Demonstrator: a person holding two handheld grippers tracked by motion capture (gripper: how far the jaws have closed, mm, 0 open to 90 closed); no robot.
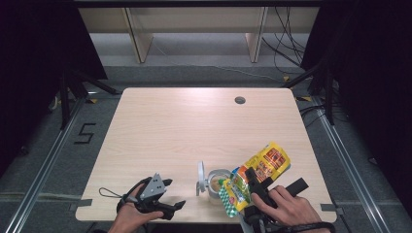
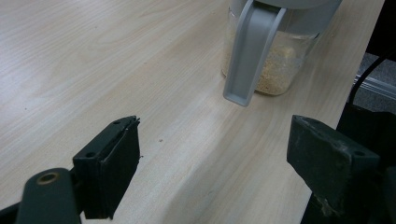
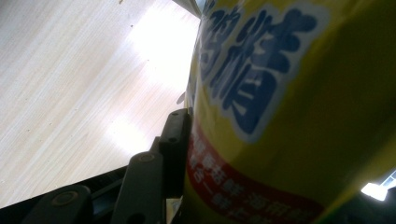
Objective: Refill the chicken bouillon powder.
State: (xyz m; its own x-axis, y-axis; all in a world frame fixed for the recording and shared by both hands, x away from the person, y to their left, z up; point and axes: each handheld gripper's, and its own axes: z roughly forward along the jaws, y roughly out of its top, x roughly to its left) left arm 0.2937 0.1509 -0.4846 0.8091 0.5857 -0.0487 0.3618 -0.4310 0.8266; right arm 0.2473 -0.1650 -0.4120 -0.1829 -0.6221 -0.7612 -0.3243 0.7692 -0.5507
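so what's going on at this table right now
A person works at a wooden table with a gripper in each hand. The right gripper is clamped on a yellow bag, tipping its lower end over a clear jar with its lid flipped open and some pale grains inside. The left gripper rests open on the table beside the jar, holding nothing.

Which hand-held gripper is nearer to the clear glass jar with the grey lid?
Right. The right hand-held gripper holds the yellow bag tilted over the clear glass jar; the left hand-held gripper rests apart, open.

High view over table (image 1: 160, 126); gripper views close, low, sharing jar (image 2: 275, 56).
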